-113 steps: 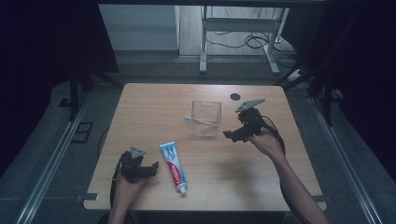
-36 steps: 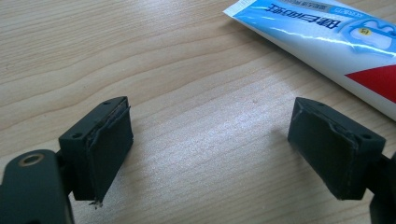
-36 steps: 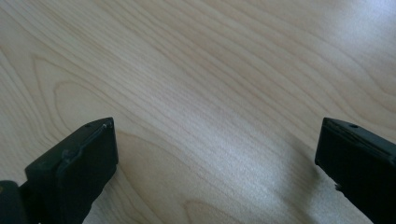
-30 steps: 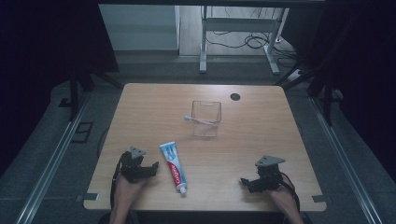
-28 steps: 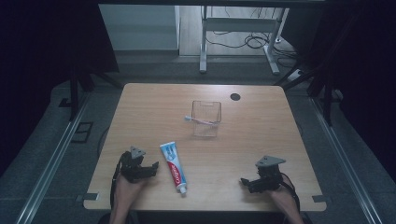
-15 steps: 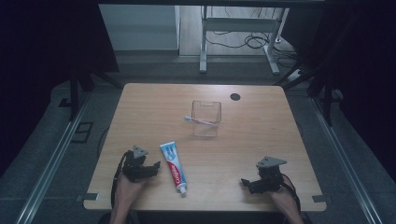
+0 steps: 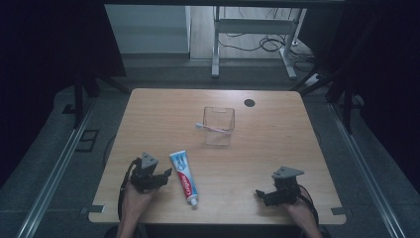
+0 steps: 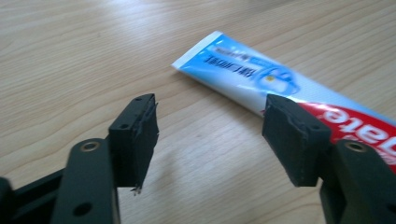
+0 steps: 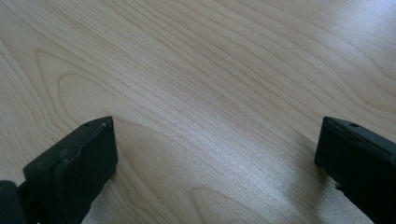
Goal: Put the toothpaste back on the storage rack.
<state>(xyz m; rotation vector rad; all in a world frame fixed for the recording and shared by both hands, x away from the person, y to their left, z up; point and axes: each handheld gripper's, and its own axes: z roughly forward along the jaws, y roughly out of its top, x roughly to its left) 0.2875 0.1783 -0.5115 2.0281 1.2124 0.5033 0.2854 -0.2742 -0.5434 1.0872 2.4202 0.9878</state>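
Observation:
A blue, white and red toothpaste tube point(image 7: 183, 171) lies flat near the table's front, cap toward the front edge. My left gripper point(image 7: 166, 173) hovers just left of it. In the left gripper view its jaws point(image 8: 210, 135) have just been closing, with only bare wood between them; the tube point(image 8: 261, 84) lies past the right jaw. A clear plastic cup point(image 7: 219, 125) stands mid-table with a pink and white toothbrush point(image 7: 213, 128) laid across its rim. My right gripper point(image 7: 261, 194) rests at the front right, jaws wide open point(image 9: 215, 154) over bare wood.
A black round hole point(image 7: 249, 103) sits in the wooden table point(image 7: 277, 144) near its far edge. Beyond the table stand metal frame legs point(image 7: 216, 49) and floor cables. Dark curtains flank both sides.
The right hand came back from beside the cup to the front right and has stayed there. The left gripper lifted slightly toward the tube and its jaws narrowed.

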